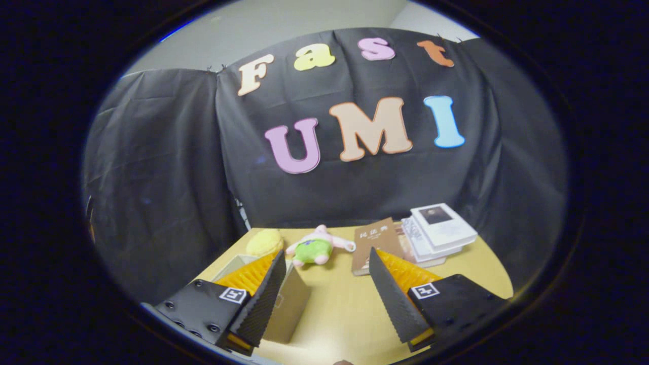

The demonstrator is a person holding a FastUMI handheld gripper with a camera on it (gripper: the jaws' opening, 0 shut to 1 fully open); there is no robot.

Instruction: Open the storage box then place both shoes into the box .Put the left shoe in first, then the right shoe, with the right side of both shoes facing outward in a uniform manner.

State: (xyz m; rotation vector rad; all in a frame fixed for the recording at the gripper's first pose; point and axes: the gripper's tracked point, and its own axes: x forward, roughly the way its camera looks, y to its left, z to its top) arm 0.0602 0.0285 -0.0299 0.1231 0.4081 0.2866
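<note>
Storage box (291, 299), pale tan and flat-walled, stands on the yellow worktop (339, 309) just ahead of the left finger, whose black ribbed pad overlaps its near side. Its walls look like thin card or board: probably light, fairly stiff along the edges, and liable to slide on the smooth worktop if pushed. Whether a lid is on it cannot be told, as the finger and its orange backing hide the top; a free lip or flap edge would be the likely place to take hold. Gripper (324, 294) hangs above the worktop with its jaws spread wide apart, nothing between them.

Beyond the fingers, near the black cloth wall:
- a soft yellow plush lump (264, 242), rounded and fuzzy;
- a small pink plush figure (315, 247) in green shorts, lying flat;
- a brown book (374, 243), thin and matte, leaning beside a stack of white books (440, 232) with squared, hard corners.

Fingers show coarse black grip texture on the inner faces, suited to card edges.
</note>
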